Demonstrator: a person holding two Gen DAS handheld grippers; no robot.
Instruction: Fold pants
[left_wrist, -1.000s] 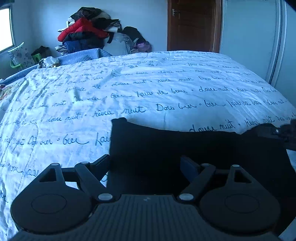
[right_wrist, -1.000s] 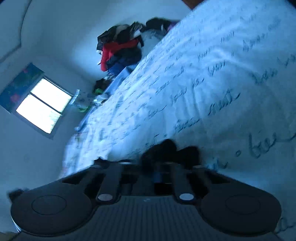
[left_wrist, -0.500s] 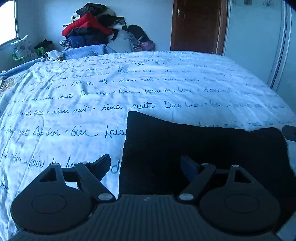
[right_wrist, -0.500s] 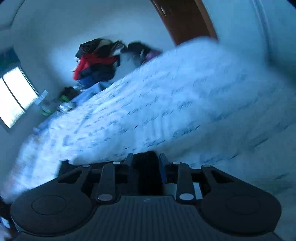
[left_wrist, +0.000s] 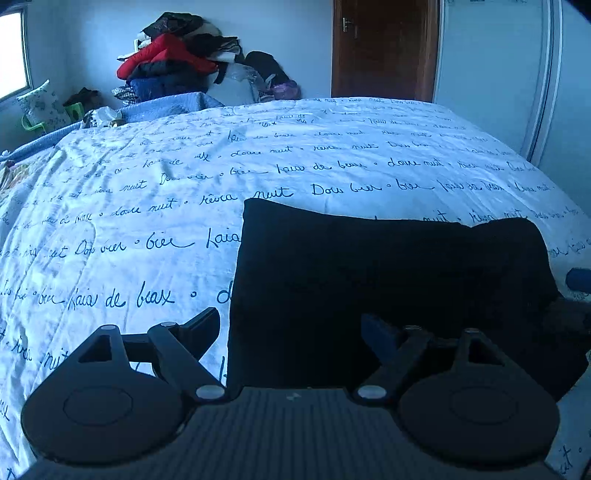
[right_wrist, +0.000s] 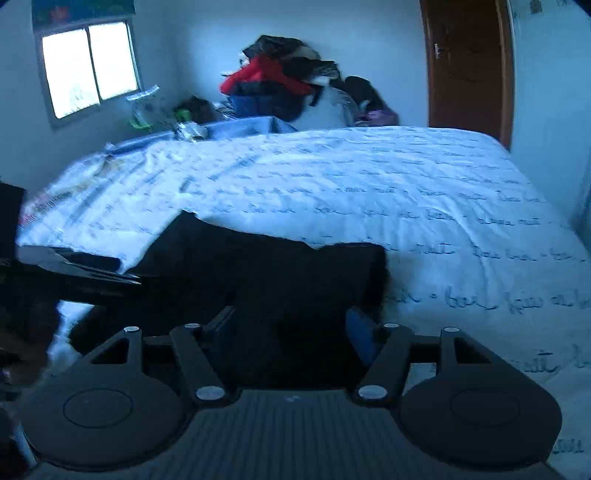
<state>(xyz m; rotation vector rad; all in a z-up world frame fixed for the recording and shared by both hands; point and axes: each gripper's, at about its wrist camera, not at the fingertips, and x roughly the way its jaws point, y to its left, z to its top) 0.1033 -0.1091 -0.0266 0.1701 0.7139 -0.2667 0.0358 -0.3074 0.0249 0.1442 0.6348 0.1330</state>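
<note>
The black pants (left_wrist: 388, 288) lie folded in a flat rectangle on the white bedcover (left_wrist: 147, 206) with blue handwriting. My left gripper (left_wrist: 290, 321) is open above their near left edge, one finger over the cover and the other over the cloth, holding nothing. In the right wrist view the pants (right_wrist: 266, 273) lie just ahead of my right gripper (right_wrist: 291, 317), whose jaws are opening above the cloth with nothing pinched. A blue pad of the right gripper (left_wrist: 578, 278) shows at the pants' right end. The left gripper (right_wrist: 74, 269) appears as a dark blurred shape at the left.
A pile of clothes (left_wrist: 173, 62) with a red jacket is heaped beyond the bed's far side. A brown door (left_wrist: 384, 48) and white wardrobe (left_wrist: 491, 74) stand behind. A bright window (right_wrist: 88, 66) is at the left wall.
The right gripper let go of the dark cloth, opened, rolled back to level and pulled away from it. The pants' right end now lies flat. The left gripper drifted slightly.
</note>
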